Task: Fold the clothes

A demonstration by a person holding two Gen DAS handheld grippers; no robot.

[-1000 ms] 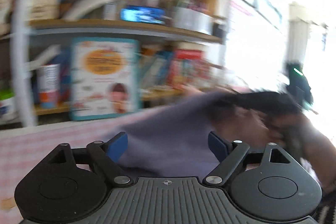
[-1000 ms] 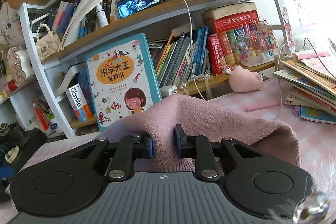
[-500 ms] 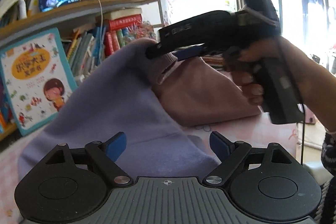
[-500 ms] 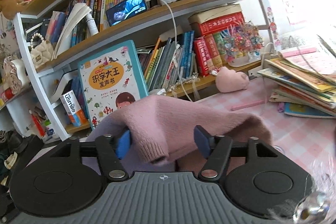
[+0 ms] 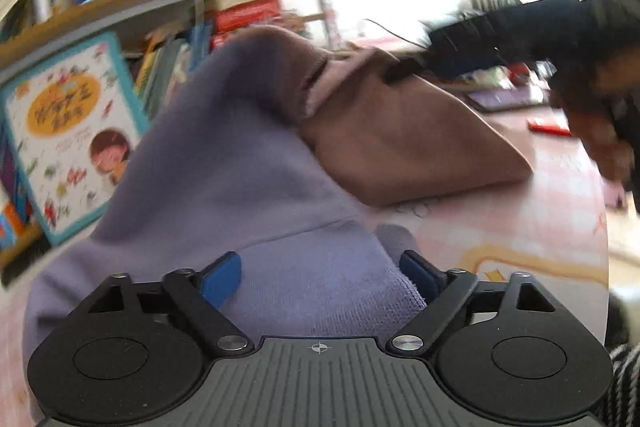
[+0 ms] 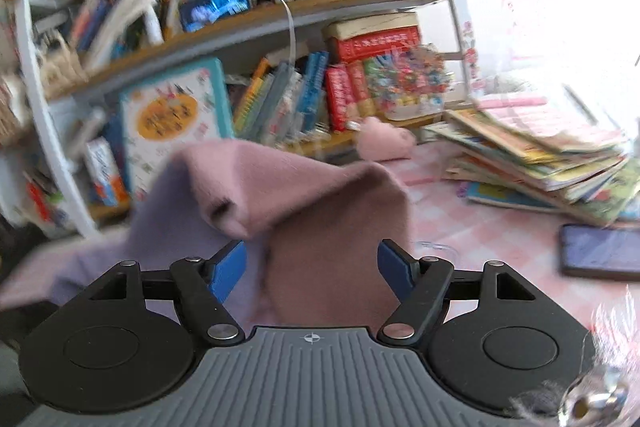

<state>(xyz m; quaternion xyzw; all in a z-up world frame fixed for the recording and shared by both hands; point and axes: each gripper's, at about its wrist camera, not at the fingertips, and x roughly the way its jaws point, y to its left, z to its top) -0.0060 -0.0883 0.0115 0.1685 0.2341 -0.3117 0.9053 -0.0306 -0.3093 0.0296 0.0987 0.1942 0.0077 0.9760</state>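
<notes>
Bookshelves (image 6: 240,27) crammed with picture books fill the wall behind a table (image 6: 480,227) under a pink checked cloth, and on that cloth lies the sweater (image 5: 224,167) I am folding, lilac where the light catches it and dusty pink in the folded-over part. My left gripper (image 5: 320,275) sits low over the near hem, its jaws closing with the ribbed edge between the blue pads; they seem about to bite, and I judge they do not yet press the knit. My right gripper (image 6: 312,263) has its jaws opening, spread wide either side of the raised pink fold, which stands free between the pads and is not pinched. In the left view I also see that right gripper and the hand (image 5: 600,131) carrying it, blurred, up near the peak of the fold. To do this step well I think the left should take the hem squarely, both layers together, so the edge lifts as one line and does not twist; the right should clear the fold without dragging it out of shape. For room, the near side of the table looks free. On the right a stack of books (image 6: 540,155) and a phone (image 6: 600,251) lie near the sweater, and a small pink plush toy (image 6: 384,143) sits behind it, so any sweep that way should stay short and high.
</notes>
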